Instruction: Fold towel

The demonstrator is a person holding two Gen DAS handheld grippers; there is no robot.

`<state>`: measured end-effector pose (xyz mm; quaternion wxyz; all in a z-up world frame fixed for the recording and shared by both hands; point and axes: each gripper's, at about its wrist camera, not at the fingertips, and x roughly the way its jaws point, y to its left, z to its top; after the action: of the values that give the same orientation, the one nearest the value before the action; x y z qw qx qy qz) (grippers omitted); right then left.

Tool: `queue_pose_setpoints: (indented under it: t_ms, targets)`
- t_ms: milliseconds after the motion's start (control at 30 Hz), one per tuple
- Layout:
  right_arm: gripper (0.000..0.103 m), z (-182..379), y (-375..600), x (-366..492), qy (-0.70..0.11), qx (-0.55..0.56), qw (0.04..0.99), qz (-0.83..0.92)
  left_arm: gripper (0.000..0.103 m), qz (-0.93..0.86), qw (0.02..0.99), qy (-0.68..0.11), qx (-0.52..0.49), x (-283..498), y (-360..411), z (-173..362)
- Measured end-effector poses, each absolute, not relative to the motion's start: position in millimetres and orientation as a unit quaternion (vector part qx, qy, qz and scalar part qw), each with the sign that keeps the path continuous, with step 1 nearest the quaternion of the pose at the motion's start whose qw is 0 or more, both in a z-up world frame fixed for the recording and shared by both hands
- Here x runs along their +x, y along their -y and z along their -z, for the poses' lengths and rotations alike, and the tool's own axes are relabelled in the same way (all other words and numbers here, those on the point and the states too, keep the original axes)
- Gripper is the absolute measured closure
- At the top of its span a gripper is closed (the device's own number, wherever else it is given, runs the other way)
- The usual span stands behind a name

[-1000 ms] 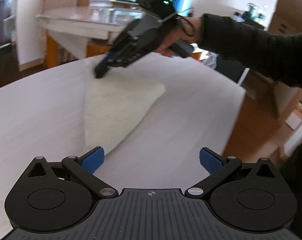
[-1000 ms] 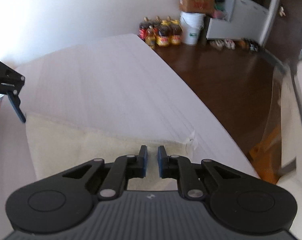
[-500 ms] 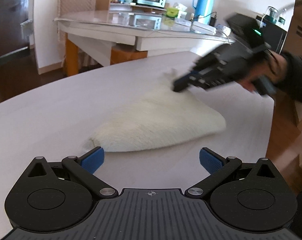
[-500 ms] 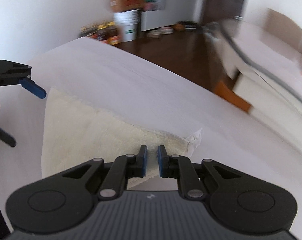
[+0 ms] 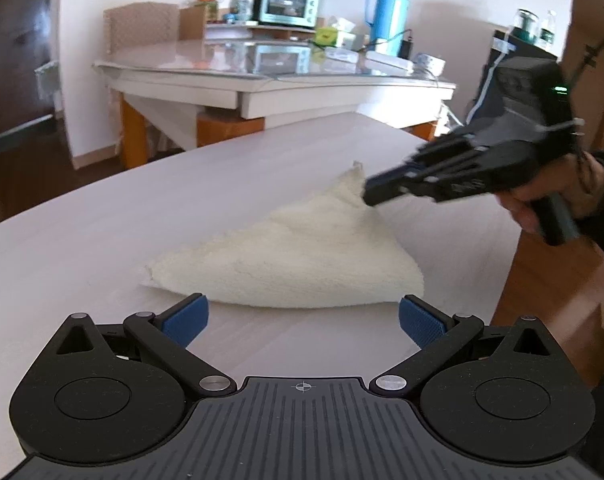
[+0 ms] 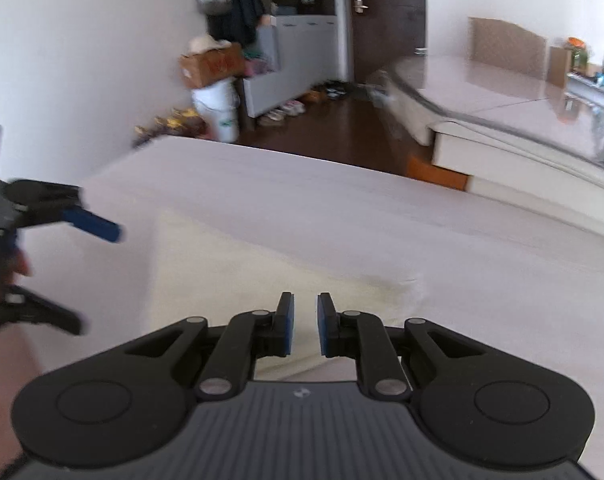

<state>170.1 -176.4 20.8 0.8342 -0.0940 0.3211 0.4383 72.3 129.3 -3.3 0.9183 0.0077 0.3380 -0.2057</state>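
In the left wrist view, your left tongs (image 5: 303, 320) stand wide apart, with both blue pads (image 5: 185, 318) just above the counter (image 5: 101, 220) and nothing between them. The towel (image 5: 293, 256) lies on the counter right ahead of them, white and fluffy, in a shape like a triangle. Its near edge is just beside the pads but does not touch them. Your right tongs (image 5: 372, 196) come in from the right side, low over the far corner of the towel, which is raised a little. The tips are blurred here, so from this view you cannot tell if they pinch the cloth. Behind the counter stands a second table (image 5: 269, 84) with a small oven (image 5: 287, 2) and a blue thermos (image 5: 386, 8) on it.

In the right wrist view, your right tongs (image 6: 303, 326) are almost together, with only a narrow gap between the pads. The towel (image 6: 237, 276) spreads on the counter (image 6: 342, 200) under and ahead of them, but no cloth is visible in the gap. At the left edge, your left tongs (image 6: 97, 276) show wide apart, beside the towel's left edge. A white bucket (image 6: 219, 110) stands on the dark floor further back.
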Motion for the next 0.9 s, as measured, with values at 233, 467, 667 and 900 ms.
queue_pose_setpoints:
  t_ms: [233, 467, 667, 900]
  targets:
    - [0.088, -11.4, 159.9, 121.5, -0.283, -0.134, 0.831, -0.459, 0.000, 0.141, 0.928, -0.344, 0.025, 73.5, -124.7, 0.9]
    - [0.087, -2.2, 156.0, 102.7, -0.279, -0.151, 0.835, -0.450, 0.000, 0.133, 0.929, -0.342, 0.054, 97.7, -108.9, -1.3]
    - [0.084, 5.1, 151.6, 93.6, -0.278, -0.148, 0.830, -0.461, 0.000, 0.086, 0.923, -0.369, 0.060, 122.1, -111.5, 12.8]
    - [0.081, 9.4, 151.6, 91.2, -0.277, -0.133, 0.829, -0.467, 0.000, 0.095, 0.920, -0.374, 0.070, 129.8, -118.6, 21.2]
